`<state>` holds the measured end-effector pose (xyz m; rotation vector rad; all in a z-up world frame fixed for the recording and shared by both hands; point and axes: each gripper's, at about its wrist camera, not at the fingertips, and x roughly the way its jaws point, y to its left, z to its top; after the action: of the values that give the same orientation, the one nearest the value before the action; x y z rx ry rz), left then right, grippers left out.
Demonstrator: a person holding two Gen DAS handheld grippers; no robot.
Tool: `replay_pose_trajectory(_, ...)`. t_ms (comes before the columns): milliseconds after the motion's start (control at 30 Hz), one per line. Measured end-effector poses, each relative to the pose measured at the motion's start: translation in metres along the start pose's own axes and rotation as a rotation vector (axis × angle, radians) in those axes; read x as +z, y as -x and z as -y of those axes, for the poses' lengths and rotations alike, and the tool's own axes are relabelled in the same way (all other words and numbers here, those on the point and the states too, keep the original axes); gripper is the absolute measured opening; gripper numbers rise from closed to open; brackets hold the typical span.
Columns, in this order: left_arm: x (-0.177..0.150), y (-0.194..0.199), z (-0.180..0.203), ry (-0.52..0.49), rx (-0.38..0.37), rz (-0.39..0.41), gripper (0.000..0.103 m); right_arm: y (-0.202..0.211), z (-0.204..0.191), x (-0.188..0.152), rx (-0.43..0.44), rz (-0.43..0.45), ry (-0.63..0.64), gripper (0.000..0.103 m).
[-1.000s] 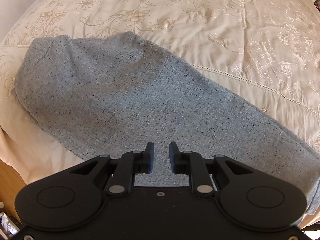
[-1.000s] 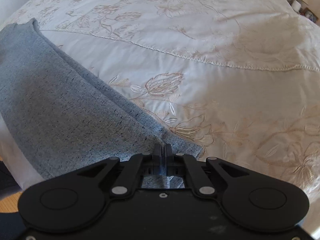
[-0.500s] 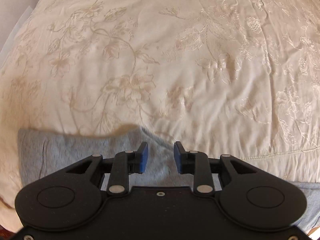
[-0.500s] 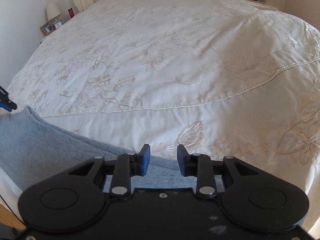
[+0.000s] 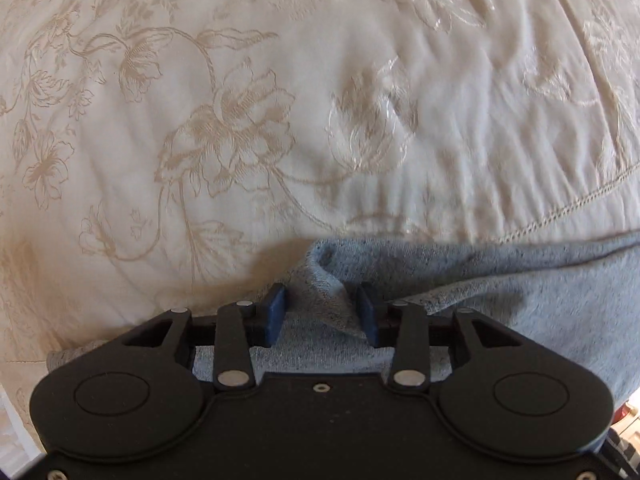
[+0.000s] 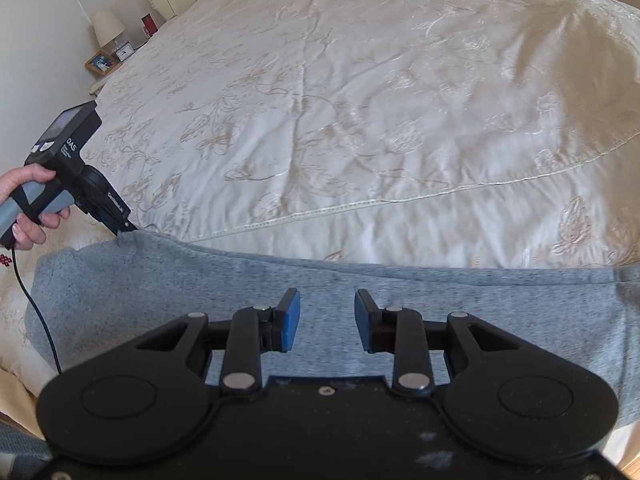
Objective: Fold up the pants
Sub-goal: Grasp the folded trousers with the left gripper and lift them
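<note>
One pair of grey pants (image 6: 360, 304) lay stretched flat in a long band across the near edge of the bed, on a cream embroidered bedspread (image 6: 360, 120). In the left wrist view the far edge of the pants (image 5: 480, 280) was rucked up into a small peak sitting between the fingers. Left gripper (image 5: 320, 312) had jaws spread, blue pads on either side of that raised fold, pads near or just touching the cloth – not pinching yet. Right gripper (image 6: 327, 320) hovered over the middle of the band, jaws spread, holding nothing. Risk, as a judgement: the left jaws could close on only the top layer of the peak, so lifting would peel one layer and leave the pants skewed instead of folded cleanly; the knit looked soft and could slip from a shallow bite. With the right gripper not anchoring any part, a one-sided pull could drag the whole band toward the bed's edge. Pose: in the right wrist view the person's left hand (image 6: 24, 208) gripped the tool handle at the far left, tool angled down, tip at the far edge of the pants – cable trailing below. A nightstand (image 6: 102, 64) with a lamp stood well apart by the headboard.
</note>
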<state>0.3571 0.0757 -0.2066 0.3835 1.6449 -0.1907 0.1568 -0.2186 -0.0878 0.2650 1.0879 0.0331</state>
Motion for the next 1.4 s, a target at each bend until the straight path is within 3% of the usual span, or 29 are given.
replay_pose_trajectory(67,-0.002,-0.003,-0.002,0.013,-0.006,0.012,0.049,-0.006,-0.014,0.001,0.008,-0.010,-0.007,0.032)
replay_pose_trajectory(100,0.001,-0.005,-0.006,0.036,-0.015,0.019,0.044,-0.008,-0.020,0.002,0.013,-0.015,-0.010,0.032)
replay_pose_trajectory(133,0.003,-0.006,-0.011,0.067,-0.018,0.035,0.022,-0.011,-0.026,0.003,0.017,-0.020,-0.011,0.032)
replay_pose_trajectory(167,0.005,-0.007,-0.018,0.101,-0.034,0.052,0.016,-0.014,-0.032,0.003,0.021,-0.025,-0.011,0.032)
replay_pose_trajectory(300,0.006,-0.006,-0.036,0.200,-0.106,0.100,0.008,-0.022,-0.052,0.005,0.035,-0.043,-0.004,0.032)
replay_pose_trajectory(400,-0.006,0.009,-0.044,0.238,-0.123,0.244,0.006,-0.027,-0.066,0.005,0.046,-0.052,0.001,0.032)
replay_pose_trajectory(433,-0.005,0.011,-0.045,0.243,-0.106,0.264,0.000,-0.029,-0.070,0.005,0.050,-0.055,0.006,0.032)
replay_pose_trajectory(500,0.001,0.000,-0.045,0.231,-0.051,0.220,0.000,-0.034,-0.079,0.005,0.057,-0.059,0.015,0.032)
replay_pose_trajectory(533,0.003,-0.004,-0.048,0.231,-0.058,0.206,0.000,-0.038,-0.084,0.007,0.062,-0.064,0.019,0.032)
replay_pose_trajectory(600,0.003,0.002,-0.055,0.242,-0.110,0.231,0.001,-0.047,-0.094,0.011,0.076,-0.080,0.034,0.033)
replay_pose_trajectory(667,-0.005,0.016,-0.067,0.266,-0.156,0.285,0.013,-0.055,-0.107,0.018,0.099,-0.081,0.069,0.033)
replay_pose_trajectory(800,-0.027,0.040,-0.095,0.293,-0.197,0.329,0.013,-0.082,-0.143,0.034,0.179,-0.081,0.142,0.035)
replay_pose_trajectory(1000,-0.075,0.044,-0.131,0.367,-0.223,0.307,0.014,-0.139,-0.204,0.042,0.274,-0.163,0.277,0.035)
replay_pose_trajectory(1067,-0.099,0.036,-0.139,0.384,-0.220,0.297,0.014,-0.161,-0.216,0.041,0.249,-0.189,0.338,0.032)
replay_pose_trajectory(1133,-0.126,0.028,-0.143,0.382,-0.203,0.288,0.014,-0.184,-0.220,0.044,0.156,-0.190,0.377,0.032)
replay_pose_trajectory(1267,-0.179,0.007,-0.145,0.368,-0.225,0.242,0.016,-0.211,-0.206,0.058,0.057,-0.168,0.316,0.025)
replay_pose_trajectory(1400,-0.216,-0.016,-0.144,0.361,-0.152,0.163,0.019,-0.216,-0.201,0.061,0.061,-0.173,0.311,0.026)
